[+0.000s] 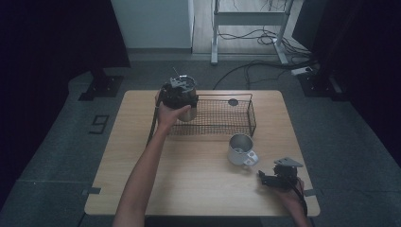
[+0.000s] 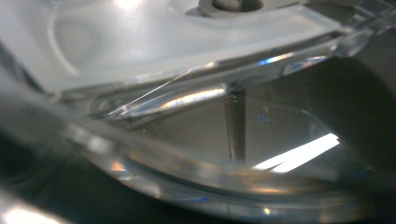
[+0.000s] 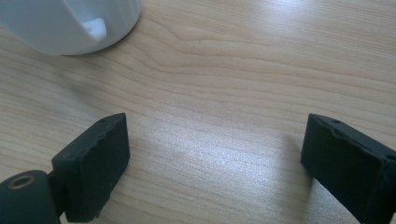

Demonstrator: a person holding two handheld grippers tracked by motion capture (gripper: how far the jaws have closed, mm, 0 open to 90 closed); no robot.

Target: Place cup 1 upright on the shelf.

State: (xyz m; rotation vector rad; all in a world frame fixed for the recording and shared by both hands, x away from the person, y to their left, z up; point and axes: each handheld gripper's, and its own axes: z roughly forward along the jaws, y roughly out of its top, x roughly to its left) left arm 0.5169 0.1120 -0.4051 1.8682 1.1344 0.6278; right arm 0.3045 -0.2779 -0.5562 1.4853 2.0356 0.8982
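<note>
held thing: we see the left gripper [image 1: 181, 94] at the far left corner of the wire basket [image 1: 246, 109], carrying a clear cup [image 1: 187, 105] with a lid; the left gripper view is pressed right against clear plastic [image 2: 201, 140] and a straw-like stem [image 2: 236, 130].
left gripper state: we read it as clamped on the clear cup, though we can't make out the jaws themselves; the hand wraps the gripper body.
cup axis: upright, long axis vertical, lid up.
key relation: the clear cup sits at the basket's left end, touching or just over its rim; we can't tell whether it is inside yet. Open basket floor lies to the right of it.
second thing: metal mug [image 1: 240, 149] stands upright on the worktop [image 1: 198, 179], near the basket's right end, handle toward the near right.
right gripper: right gripper [image 1: 265, 177] rests low at the near right edge, jaws spread with nothing between them, bare wood under them [image 3: 215, 154].
mug from right gripper: ahead and to the left, near but apart; the mug's white base [image 3: 70, 23] shows at top left.
nearer hand: right, we judge, for the metal mug; left is busy.
</note>
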